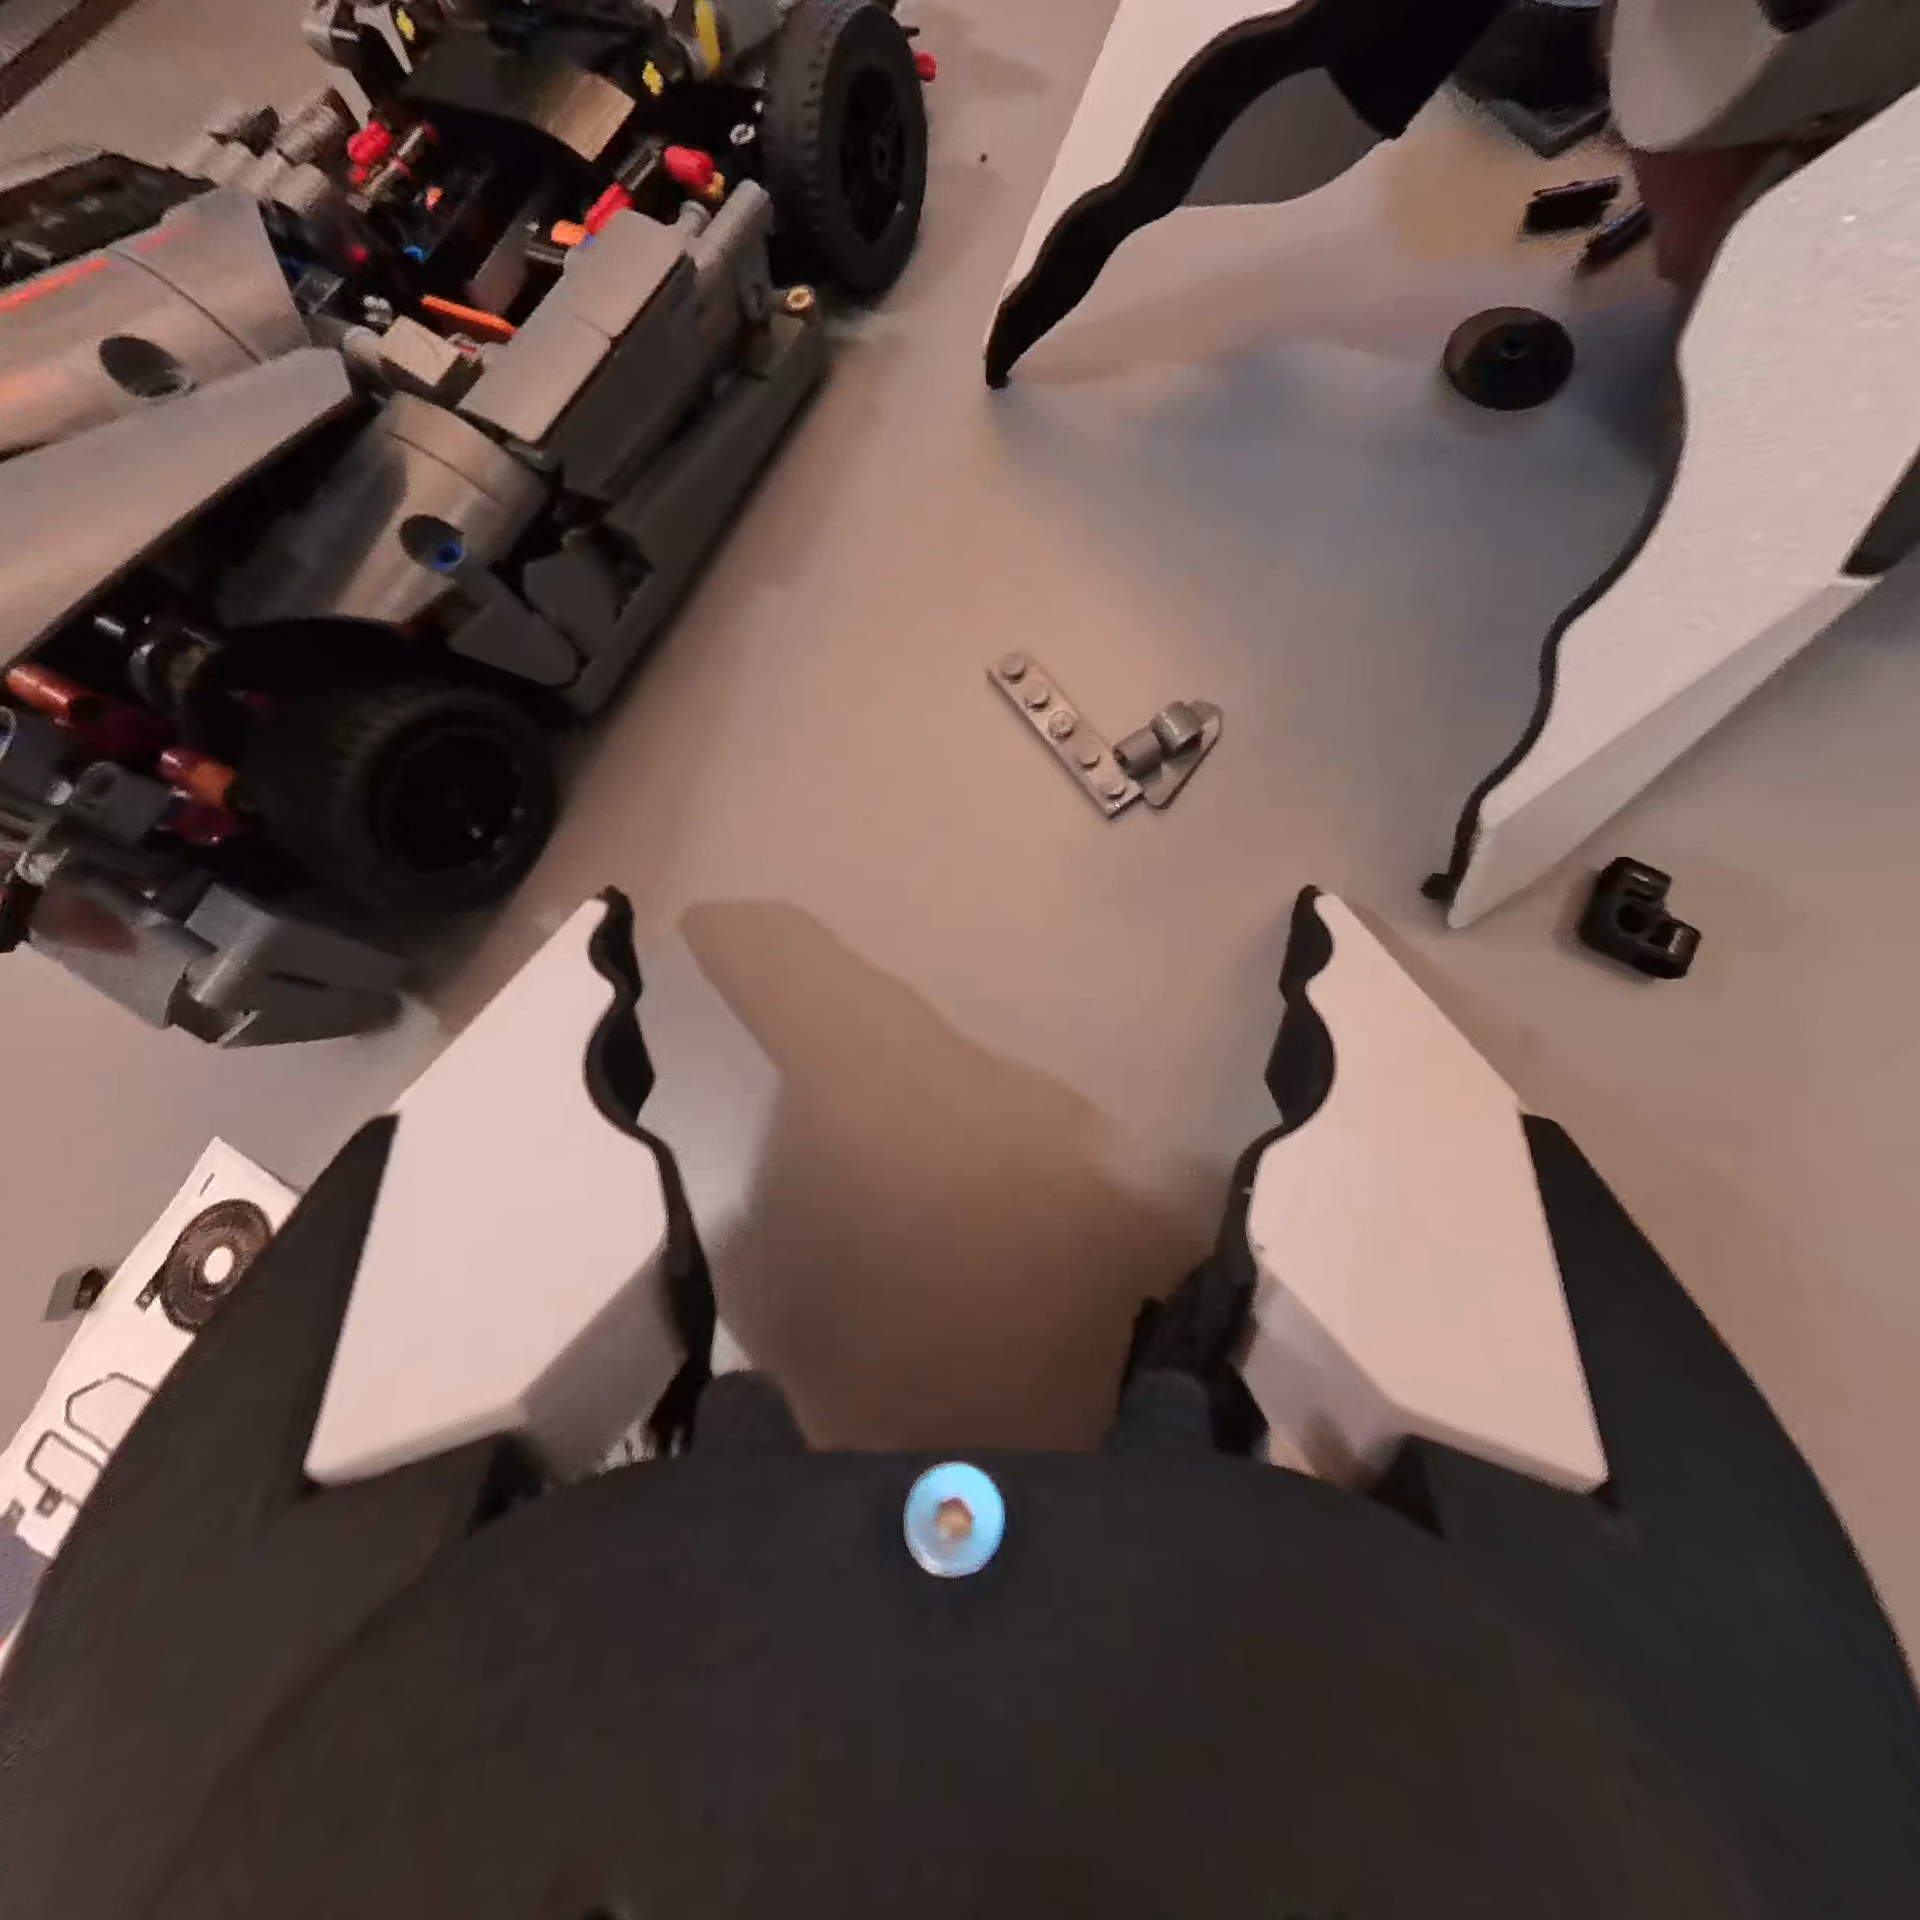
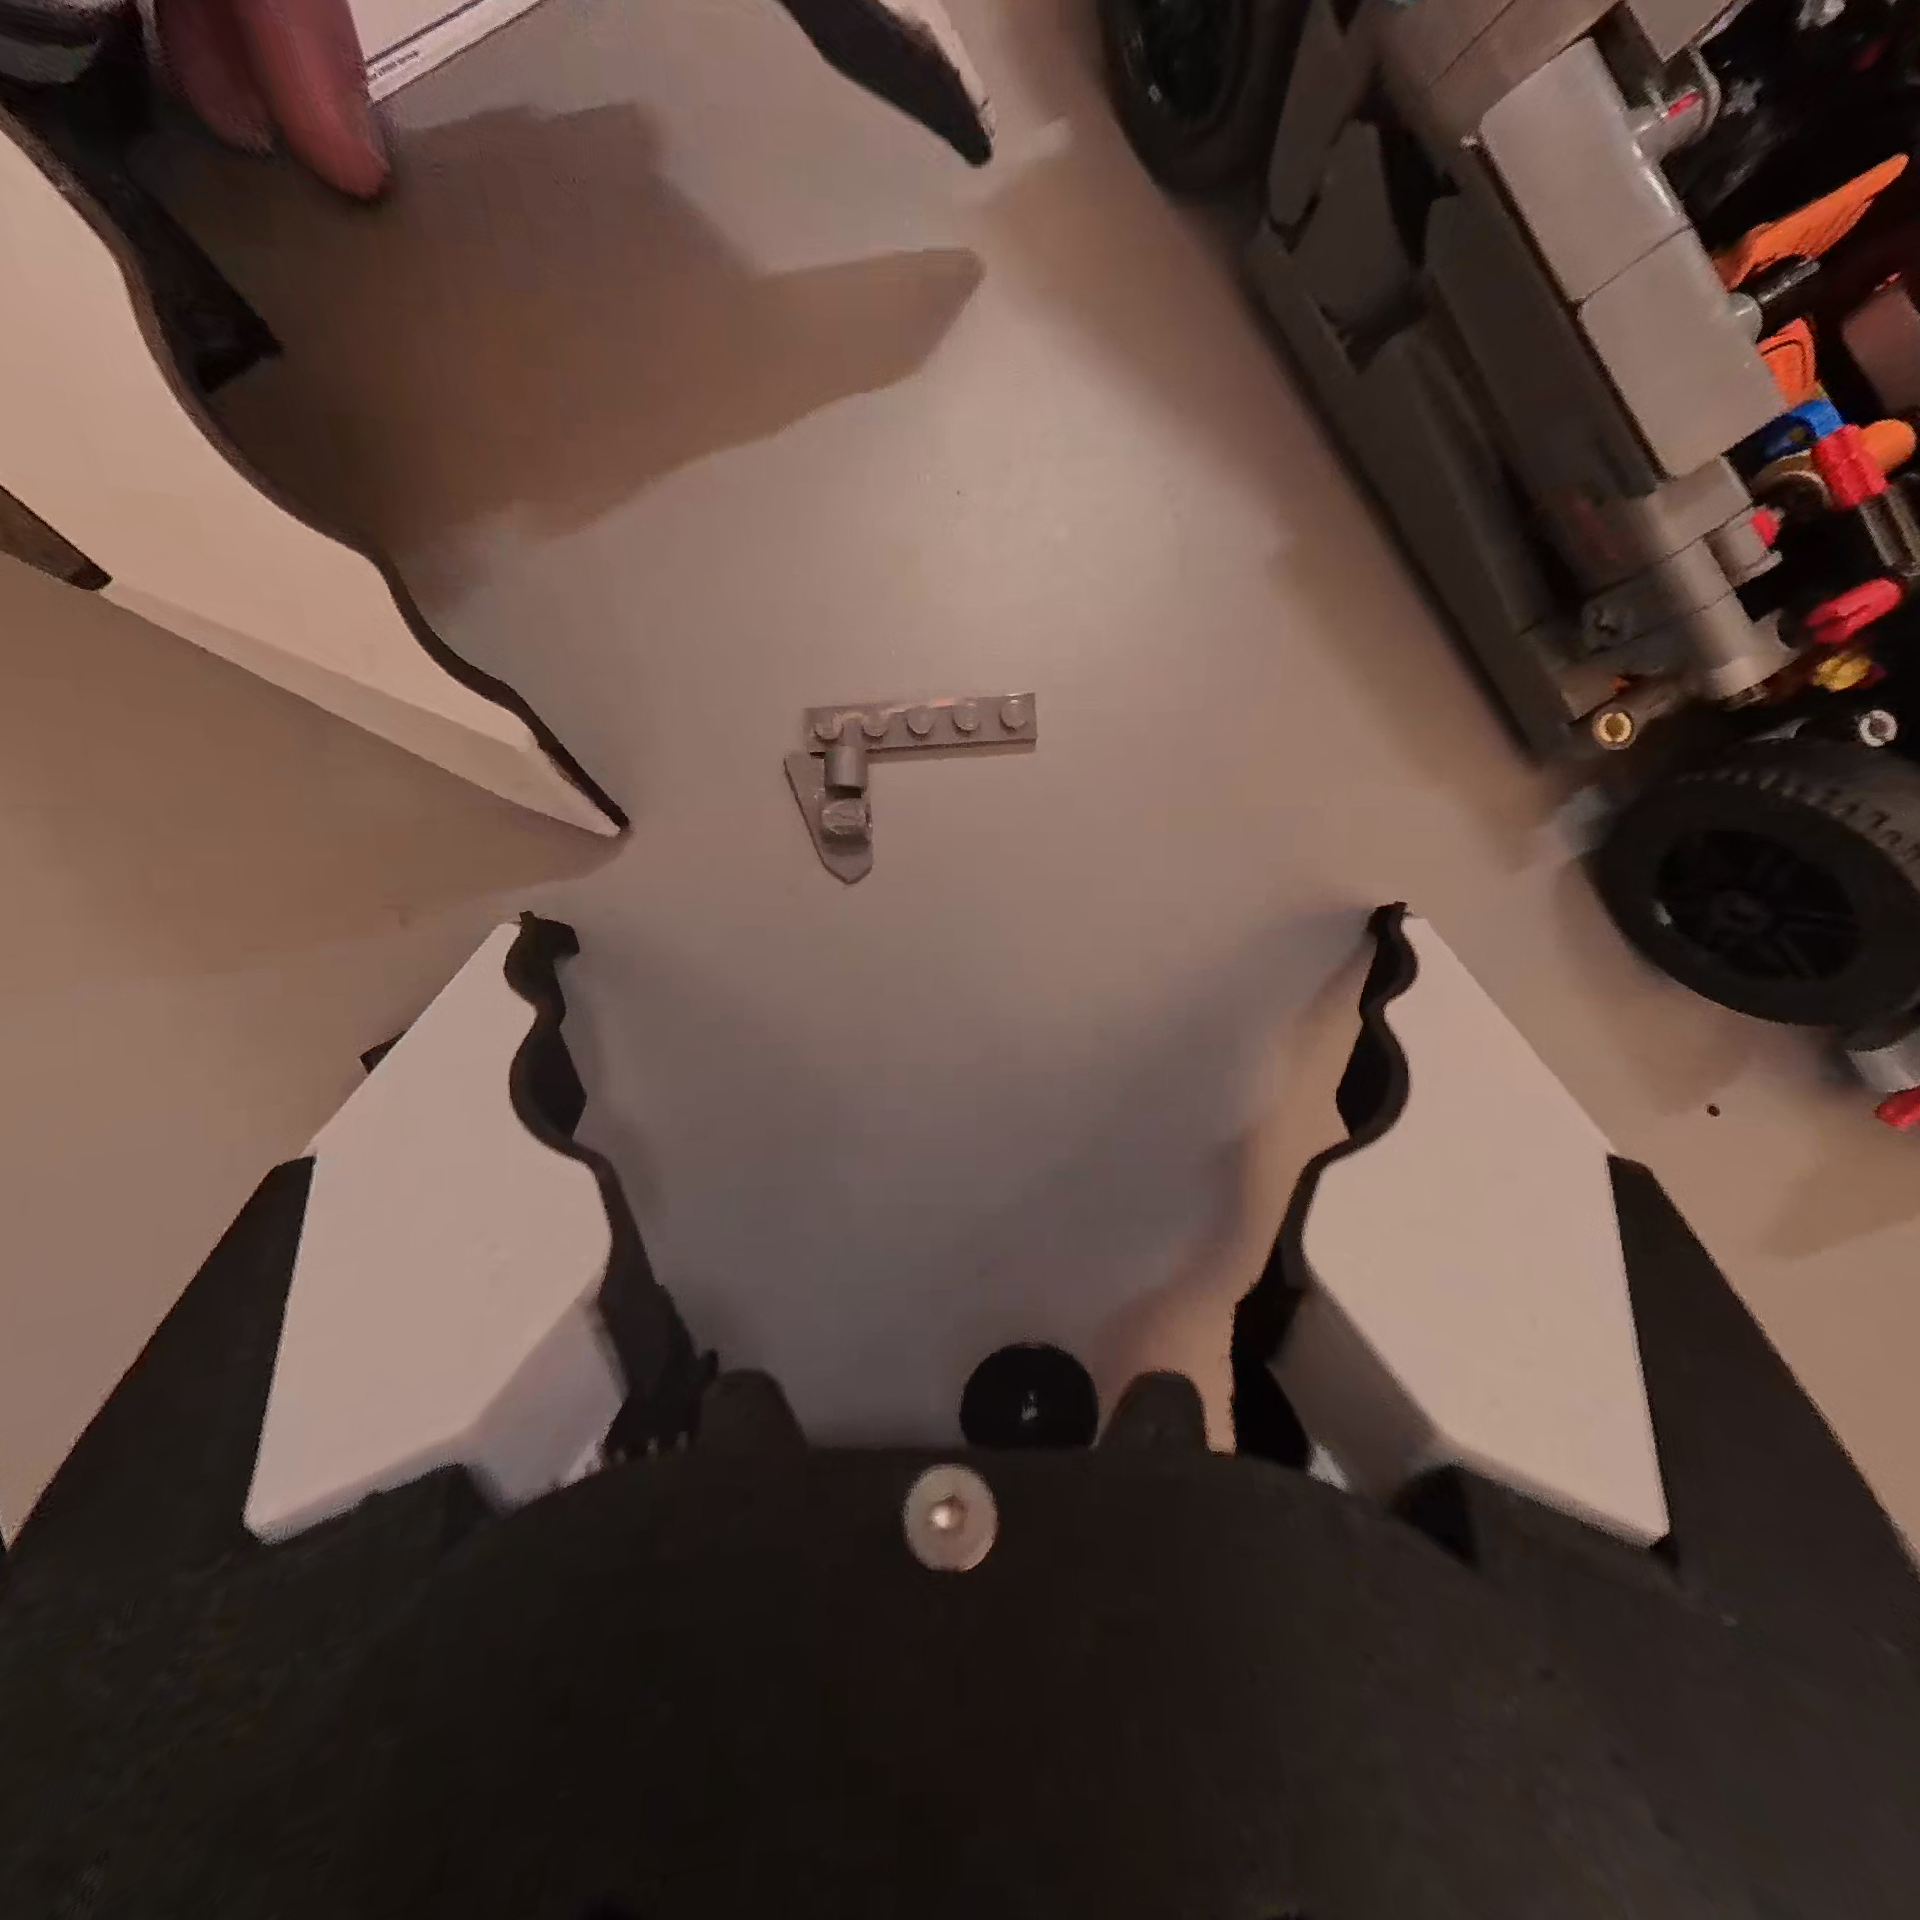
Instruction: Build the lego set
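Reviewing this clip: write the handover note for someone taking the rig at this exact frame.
Left gripper: open, empty, above the table.
Right gripper: open, empty, facing it from the other side.
The small grey L-shaped piece lies loose on the table between both grippers.
The part-built grey car stands beside it, wheels on.
A black round piece and a black connector lie loose nearby.
Left to do: pick up the grey piece and fit it, probably onto the car.

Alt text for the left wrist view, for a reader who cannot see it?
Open left tongs hover over a grey table, aimed at a small grey L-shaped Lego piece. A half-built grey Lego car sits left; the open right tongs reach in from the far side.
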Motion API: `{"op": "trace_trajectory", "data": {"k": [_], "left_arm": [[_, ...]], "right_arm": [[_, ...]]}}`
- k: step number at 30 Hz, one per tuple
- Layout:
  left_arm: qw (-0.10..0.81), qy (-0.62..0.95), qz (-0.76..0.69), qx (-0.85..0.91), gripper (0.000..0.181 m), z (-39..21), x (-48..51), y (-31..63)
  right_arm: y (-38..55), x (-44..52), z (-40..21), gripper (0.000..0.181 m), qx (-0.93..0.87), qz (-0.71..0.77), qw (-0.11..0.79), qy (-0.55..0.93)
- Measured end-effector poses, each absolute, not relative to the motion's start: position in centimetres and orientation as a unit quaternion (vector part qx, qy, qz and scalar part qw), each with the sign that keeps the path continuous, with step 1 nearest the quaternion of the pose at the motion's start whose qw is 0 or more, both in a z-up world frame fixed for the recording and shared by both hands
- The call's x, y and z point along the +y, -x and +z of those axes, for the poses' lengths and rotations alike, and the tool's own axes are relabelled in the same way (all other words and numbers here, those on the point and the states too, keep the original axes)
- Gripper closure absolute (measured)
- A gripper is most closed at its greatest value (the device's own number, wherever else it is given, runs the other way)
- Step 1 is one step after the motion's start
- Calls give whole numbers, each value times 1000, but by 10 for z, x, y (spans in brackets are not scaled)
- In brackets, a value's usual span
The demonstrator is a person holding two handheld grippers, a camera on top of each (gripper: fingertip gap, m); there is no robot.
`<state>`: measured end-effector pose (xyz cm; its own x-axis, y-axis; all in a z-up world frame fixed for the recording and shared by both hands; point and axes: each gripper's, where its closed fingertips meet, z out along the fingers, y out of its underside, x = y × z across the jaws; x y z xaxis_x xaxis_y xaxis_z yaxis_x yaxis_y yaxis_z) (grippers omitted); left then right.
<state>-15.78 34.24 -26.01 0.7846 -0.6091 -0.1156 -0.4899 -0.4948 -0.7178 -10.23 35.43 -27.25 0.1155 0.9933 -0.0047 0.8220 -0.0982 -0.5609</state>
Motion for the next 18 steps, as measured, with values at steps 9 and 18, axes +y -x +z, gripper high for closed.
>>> {"op": "trace_trajectory", "data": {"k": [9,18], "left_arm": [[341,901,-91,252,27,-273,347,176],[340,902,-88,249,24,-274,349,177]], "right_arm": [[105,355,-273,33,-639,202,217,710],[104,355,-273,35,-638,208,221,707]]}}
